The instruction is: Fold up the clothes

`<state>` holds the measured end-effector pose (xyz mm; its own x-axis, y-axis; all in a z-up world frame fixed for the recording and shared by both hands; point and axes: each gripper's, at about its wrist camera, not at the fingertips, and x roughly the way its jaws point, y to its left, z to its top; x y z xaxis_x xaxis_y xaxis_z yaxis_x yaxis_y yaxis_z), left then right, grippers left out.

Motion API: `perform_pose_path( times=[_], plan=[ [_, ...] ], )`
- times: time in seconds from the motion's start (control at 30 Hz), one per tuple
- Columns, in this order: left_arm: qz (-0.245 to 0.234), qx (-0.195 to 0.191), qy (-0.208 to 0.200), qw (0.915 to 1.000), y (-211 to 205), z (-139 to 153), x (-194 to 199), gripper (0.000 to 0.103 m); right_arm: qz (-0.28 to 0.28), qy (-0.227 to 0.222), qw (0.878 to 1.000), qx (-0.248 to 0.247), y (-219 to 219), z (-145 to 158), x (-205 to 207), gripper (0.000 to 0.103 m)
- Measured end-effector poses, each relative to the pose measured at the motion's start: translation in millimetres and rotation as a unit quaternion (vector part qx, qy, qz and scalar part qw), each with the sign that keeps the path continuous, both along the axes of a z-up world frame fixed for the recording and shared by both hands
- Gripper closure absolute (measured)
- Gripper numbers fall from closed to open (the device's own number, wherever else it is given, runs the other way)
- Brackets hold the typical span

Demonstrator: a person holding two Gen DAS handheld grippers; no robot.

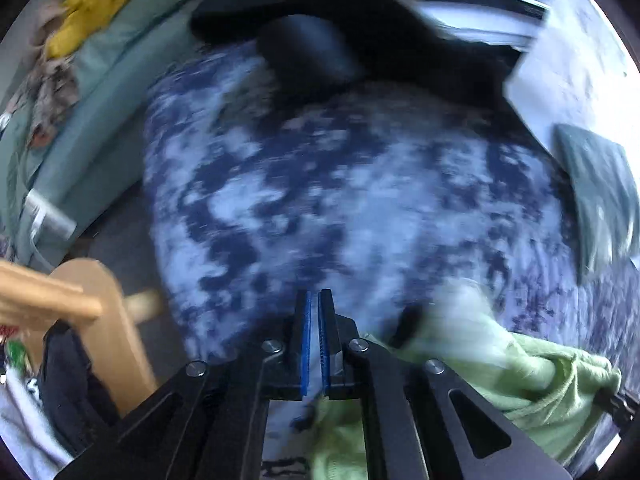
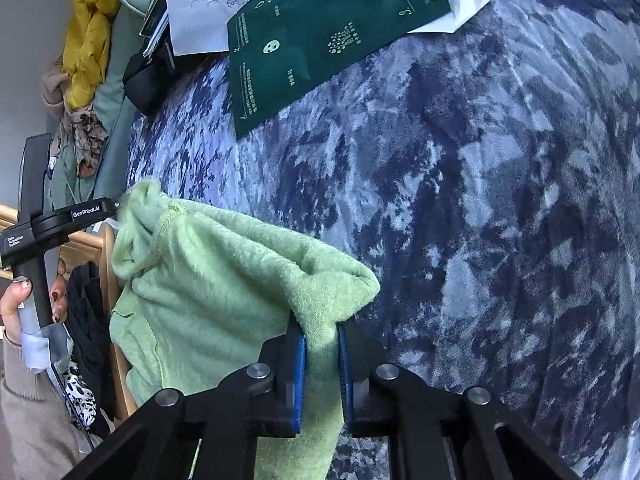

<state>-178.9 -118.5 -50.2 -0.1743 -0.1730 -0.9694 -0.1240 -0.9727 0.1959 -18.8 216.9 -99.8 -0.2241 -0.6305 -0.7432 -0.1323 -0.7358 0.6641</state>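
A light green fleecy garment (image 2: 208,292) hangs bunched over the blue-and-white mottled bed cover (image 2: 480,200). My right gripper (image 2: 321,326) is shut on a fold of its right edge, with green fabric pinched between the blue pads. In the right wrist view my left gripper (image 2: 116,203), held by a hand (image 2: 16,304), meets the garment's raised left corner. The left wrist view is blurred. There my left gripper (image 1: 316,296) has its pads almost together on a thin pale strip, and the green garment (image 1: 520,372) trails below and to the right.
A dark green printed packet (image 2: 332,40) and white sheets with writing (image 2: 208,0) lie at the far side of the cover. A yellow garment (image 2: 86,40) and teal bedding (image 1: 100,120) are at the left. A wooden rail (image 2: 108,280) with dark clothes runs along the near left edge.
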Motion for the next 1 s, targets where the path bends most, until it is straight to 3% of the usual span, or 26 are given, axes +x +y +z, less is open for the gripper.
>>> perform_pose_path(
  times=[0.13,0.23,0.3,0.43,0.5,0.63,0.67,0.73,0.77,1.0],
  plan=[
    [0.005,0.051,-0.01,0.9986,-9,20,8,0.081,-0.001,-0.003,1.0,-0.008,2,-1,-1,0.091],
    [-0.064,0.099,-0.019,0.9929,16,40,29,0.066,-0.003,-0.005,1.0,-0.015,3,-3,-1,0.091],
    [-0.123,0.129,-0.035,0.9834,40,45,43,0.053,-0.006,-0.007,1.0,-0.021,5,-4,-1,0.091],
    [-0.187,0.119,-0.066,0.973,89,31,59,0.053,-0.008,-0.009,1.0,-0.029,6,-5,0,0.091],
    [-0.2,0.102,-0.075,0.9715,101,17,62,0.053,-0.008,-0.01,0.999,-0.031,6,-5,0,0.091],
    [-0.219,0.114,-0.094,0.9644,116,4,65,0.053,-0.004,-0.009,1.0,-0.03,6,-5,0,0.091],
    [-0.223,0.108,-0.096,0.9641,118,1,66,0.054,-0.003,-0.009,1.0,-0.029,6,-5,-1,0.091],
    [-0.219,0.089,-0.1,0.9664,119,-5,66,0.075,-0.002,-0.009,1.0,-0.028,5,-4,-1,0.091],
    [-0.212,0.086,-0.108,0.9676,118,-7,65,0.099,-0.003,-0.009,1.0,-0.028,5,-4,0,0.091],
    [-0.147,0.12,-0.092,0.9775,78,-1,38,0.099,-0.016,-0.012,0.999,-0.035,9,-7,0,0.091]
  ],
)
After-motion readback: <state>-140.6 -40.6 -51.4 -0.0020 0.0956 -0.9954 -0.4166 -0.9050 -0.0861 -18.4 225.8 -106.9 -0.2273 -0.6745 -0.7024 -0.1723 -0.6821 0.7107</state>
